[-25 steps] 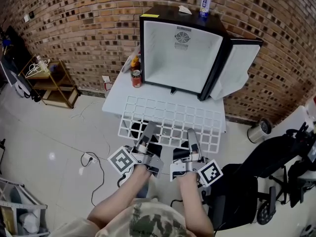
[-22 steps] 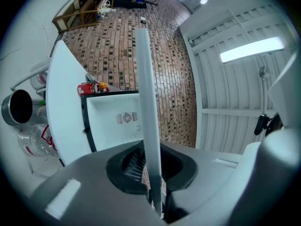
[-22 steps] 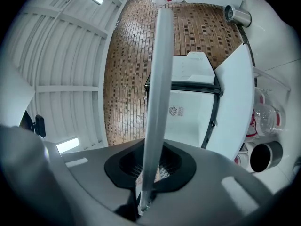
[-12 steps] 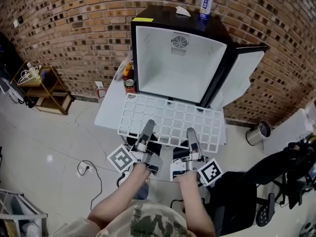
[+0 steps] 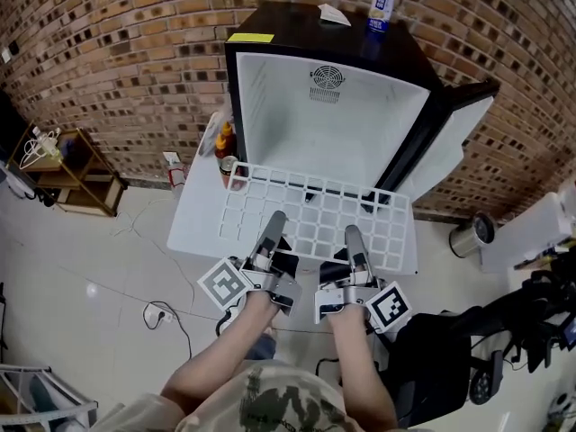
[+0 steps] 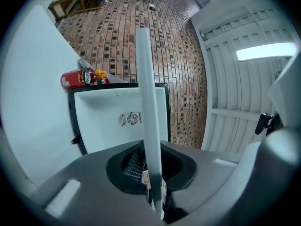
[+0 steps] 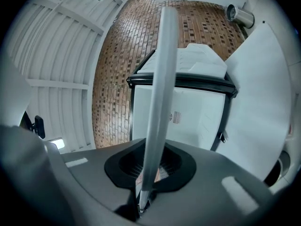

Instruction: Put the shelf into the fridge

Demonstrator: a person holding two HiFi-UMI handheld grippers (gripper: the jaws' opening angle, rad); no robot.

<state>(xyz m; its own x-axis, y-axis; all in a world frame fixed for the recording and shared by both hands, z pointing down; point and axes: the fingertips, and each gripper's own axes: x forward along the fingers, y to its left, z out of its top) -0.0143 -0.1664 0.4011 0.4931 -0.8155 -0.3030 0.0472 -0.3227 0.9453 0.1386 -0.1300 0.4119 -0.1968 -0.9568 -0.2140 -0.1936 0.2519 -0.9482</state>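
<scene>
**Shelf at fridge mouth, both grippers clamped on its near edge**

Head view:
- The shelf (image 5: 315,216), a white grid, is held roughly flat over the table (image 5: 193,223). Its near edge hangs past the table edge toward the person.
- Its far edge sits at the lower lip of the fridge (image 5: 297,27) opening. I can't tell whether it has crossed the lip.
- The left gripper (image 5: 276,217) and right gripper (image 5: 352,231) both bite the near edge, side by side and apart.
- The shelf looks about as wide as the opening, so side room is tight.
- The far left corner is just beside the red can (image 5: 229,164), which stands at the fridge's left front corner.
- The door (image 5: 450,147) is swung out to the right, and the far right corner is near its hinge side.
- The cavity is bare white with nothing in the way.
- A drink can (image 5: 383,0) stands on the fridge top, well clear of the opening.

Left gripper view:
- The shelf (image 6: 148,112) shows edge-on as a white bar running up from the jaws.
- The jaws are clenched on it, with no gap visible.
- The fridge (image 6: 120,121) opening is ahead.
- The red can (image 6: 75,78) is at its left edge, on the table (image 6: 33,102).

Right gripper view:
- The shelf (image 7: 159,93) is edge-on again, with the jaws grasping its rim.
- The fridge (image 7: 188,114) is straight ahead.
- The door (image 7: 263,107) is open at the right, and the opening's right edge is free.
</scene>
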